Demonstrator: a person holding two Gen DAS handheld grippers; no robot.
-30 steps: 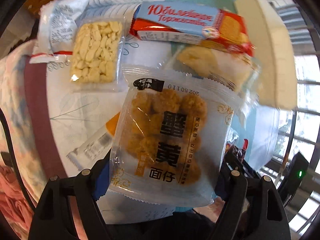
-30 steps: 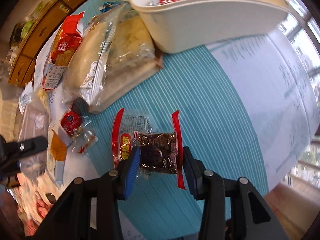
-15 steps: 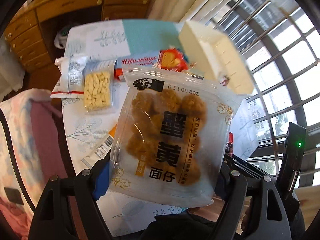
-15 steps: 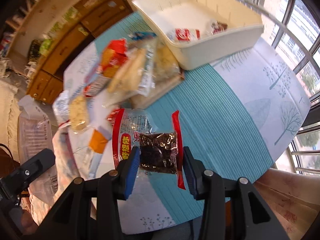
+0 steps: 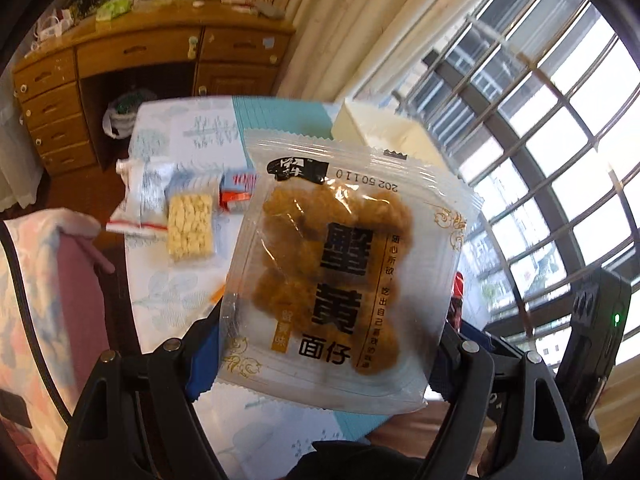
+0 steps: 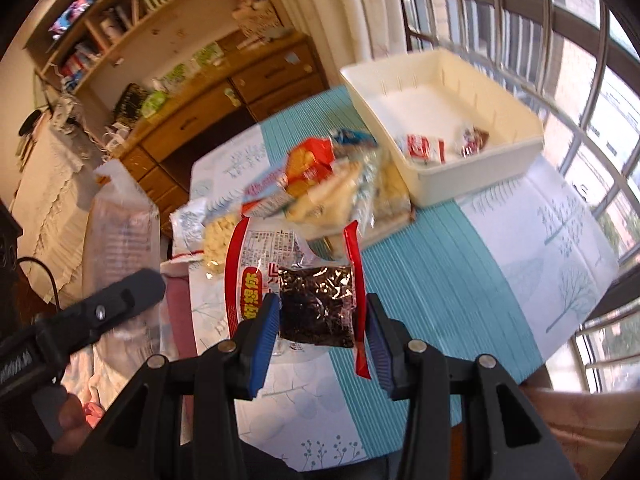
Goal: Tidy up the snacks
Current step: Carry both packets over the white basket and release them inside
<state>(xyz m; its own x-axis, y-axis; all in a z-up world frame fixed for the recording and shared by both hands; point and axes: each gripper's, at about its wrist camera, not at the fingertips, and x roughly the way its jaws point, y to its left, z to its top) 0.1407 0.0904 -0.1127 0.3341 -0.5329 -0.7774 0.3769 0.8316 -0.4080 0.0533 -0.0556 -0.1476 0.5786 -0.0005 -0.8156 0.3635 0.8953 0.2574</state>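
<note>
Two snack packs hang in the air above the worktop (image 6: 460,264). The left gripper (image 5: 324,344) clamps a clear pack of golden puffs (image 5: 340,268) by its sides; the right gripper (image 6: 320,320) pinches a red-edged pack of dark snack (image 6: 312,300). More snacks (image 6: 320,184) lie piled just beside the cream basket (image 6: 480,176), which holds two small packets.

Looking like a home living room: wooden drawer cabinet (image 5: 120,60), bookshelves (image 6: 132,20), curtains (image 5: 360,32), barred window (image 5: 540,140).
</note>
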